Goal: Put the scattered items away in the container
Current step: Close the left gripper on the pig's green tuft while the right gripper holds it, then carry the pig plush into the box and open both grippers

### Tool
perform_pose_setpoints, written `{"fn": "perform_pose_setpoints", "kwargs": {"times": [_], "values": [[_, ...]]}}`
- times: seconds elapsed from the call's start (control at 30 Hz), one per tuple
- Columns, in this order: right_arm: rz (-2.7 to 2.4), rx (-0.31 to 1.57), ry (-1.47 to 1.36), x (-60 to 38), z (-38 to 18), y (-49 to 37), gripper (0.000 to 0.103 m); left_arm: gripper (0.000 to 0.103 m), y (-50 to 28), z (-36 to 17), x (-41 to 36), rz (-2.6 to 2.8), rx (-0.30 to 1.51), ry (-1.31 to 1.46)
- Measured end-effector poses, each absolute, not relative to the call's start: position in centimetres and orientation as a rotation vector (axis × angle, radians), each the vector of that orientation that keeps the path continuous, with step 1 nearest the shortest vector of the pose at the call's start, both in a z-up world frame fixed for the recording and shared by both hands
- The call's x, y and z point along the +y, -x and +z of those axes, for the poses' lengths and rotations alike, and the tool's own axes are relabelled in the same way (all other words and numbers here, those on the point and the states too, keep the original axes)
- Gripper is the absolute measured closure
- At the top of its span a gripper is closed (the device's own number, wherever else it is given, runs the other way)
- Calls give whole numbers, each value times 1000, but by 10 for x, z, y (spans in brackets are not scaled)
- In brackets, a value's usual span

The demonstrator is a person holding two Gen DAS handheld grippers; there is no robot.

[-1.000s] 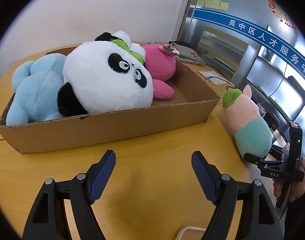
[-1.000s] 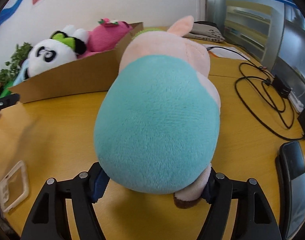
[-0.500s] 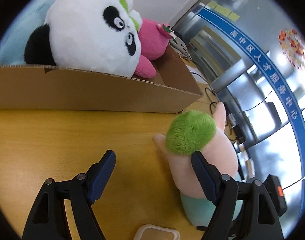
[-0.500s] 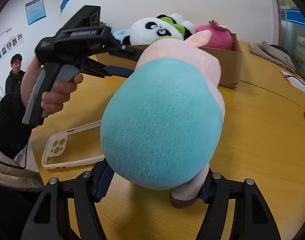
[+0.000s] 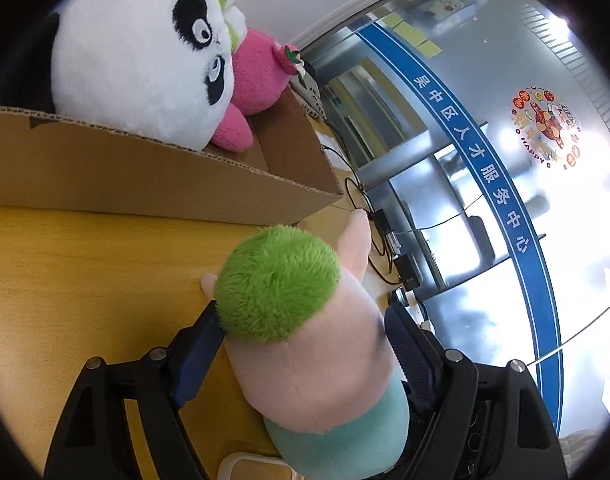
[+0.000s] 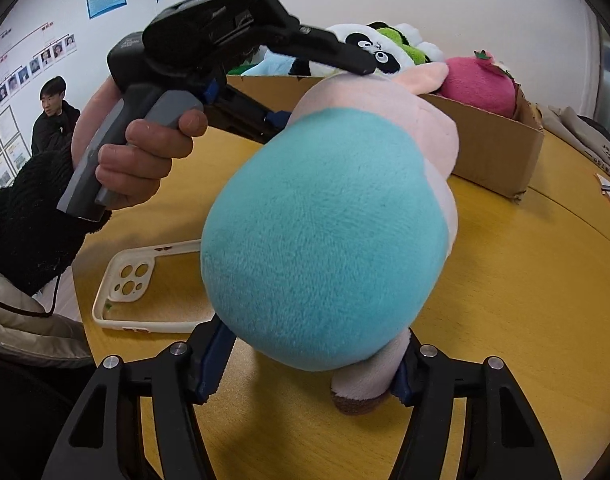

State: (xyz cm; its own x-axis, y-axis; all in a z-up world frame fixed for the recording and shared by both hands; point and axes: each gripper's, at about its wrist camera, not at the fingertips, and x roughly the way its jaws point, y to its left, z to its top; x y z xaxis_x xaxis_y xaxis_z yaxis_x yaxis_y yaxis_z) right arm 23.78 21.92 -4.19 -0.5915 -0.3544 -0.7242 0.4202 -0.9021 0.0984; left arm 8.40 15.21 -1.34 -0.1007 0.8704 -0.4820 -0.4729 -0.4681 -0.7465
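Observation:
A plush pig [image 6: 325,216] with a teal body, pink head and green hair [image 5: 277,284] is held above the yellow table. My right gripper [image 6: 309,356] is shut on its lower end. My left gripper [image 5: 301,344] is open, with its jaws on both sides of the pig's head; it also shows in the right wrist view [image 6: 317,88]. The cardboard box [image 5: 153,176] lies just beyond and holds a panda [image 5: 137,52], a pink plush [image 5: 257,76] and a light blue plush [image 6: 273,64].
A white phone case [image 6: 153,288] lies on the table [image 6: 525,280] under the left hand. Black cables [image 5: 369,232] and a grey pouch [image 6: 577,136] lie beyond the box. A person [image 6: 53,116] stands far left by the wall.
My left gripper has swung right and closed in around the pig's head. The right gripper has lifted and turned the pig toward the box.

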Motion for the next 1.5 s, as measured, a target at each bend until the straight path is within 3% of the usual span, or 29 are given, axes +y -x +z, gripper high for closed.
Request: {"fn": "perform_pose_setpoints", "kwargs": {"times": [0.2,0.53,1.03,1.2,1.37,1.5], "values": [[-2470,136,-1100,216,-38,-237,38,43,-87,-3,148,1753,-440,1148],[-2517,229,-988,218,6,-214,39,44,-86,64,152,1854,-341,986],[-2661,311,-745,257,98,-126,39,43,-8,183,194,1938,-133,774],[-2651,234,-773,288,90,-62,39,43,42,170,216,1980,-130,836],[-2617,155,-912,299,41,-23,38,43,82,110,228,2012,-161,1004],[-2601,106,-1026,305,15,-18,30,43,98,64,232,1993,-194,1140]]}}
